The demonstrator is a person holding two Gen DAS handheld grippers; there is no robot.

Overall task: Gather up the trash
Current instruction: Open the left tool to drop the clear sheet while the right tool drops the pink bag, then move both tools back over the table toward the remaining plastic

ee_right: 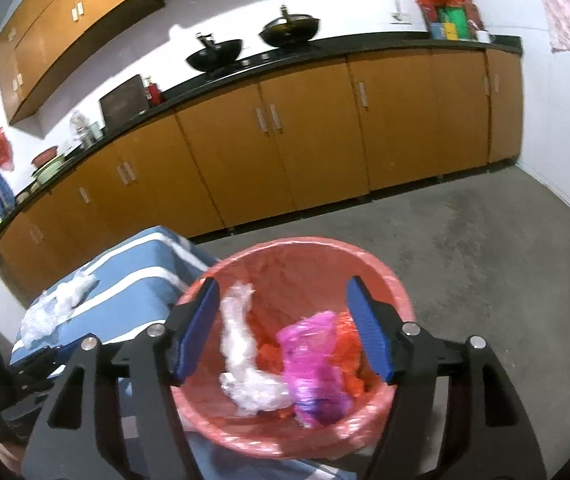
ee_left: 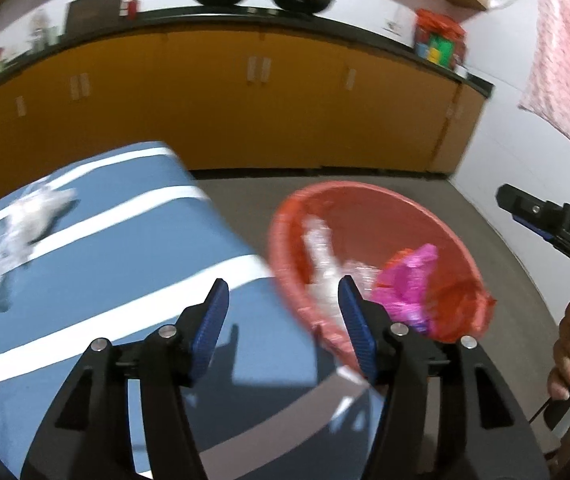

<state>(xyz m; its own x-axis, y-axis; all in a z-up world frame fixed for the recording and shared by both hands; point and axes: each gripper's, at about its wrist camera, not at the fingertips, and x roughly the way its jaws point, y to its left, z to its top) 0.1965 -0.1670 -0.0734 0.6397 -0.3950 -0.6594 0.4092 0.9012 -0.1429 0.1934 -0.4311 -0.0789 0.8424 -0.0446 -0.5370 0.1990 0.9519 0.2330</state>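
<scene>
Holding nothing, both grippers, left (ee_left: 283,308) and right (ee_right: 283,328), gape over one red bin (ee_right: 401,300): one clear wrapper (ee_right: 241,344), one pink bag (ee_right: 313,360) inside.

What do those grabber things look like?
Each one is a black plastic frame with silver bolts and two flat blue ribbed pads: the left gripper and the right gripper. From the left camera, the right one shows white letters, a black handle and a thin cable.

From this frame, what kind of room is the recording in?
Most likely a home kitchen: two black woks sit on a dark countertop above a long run of orange-brown cabinets, with more cabinets on the wall.
</scene>
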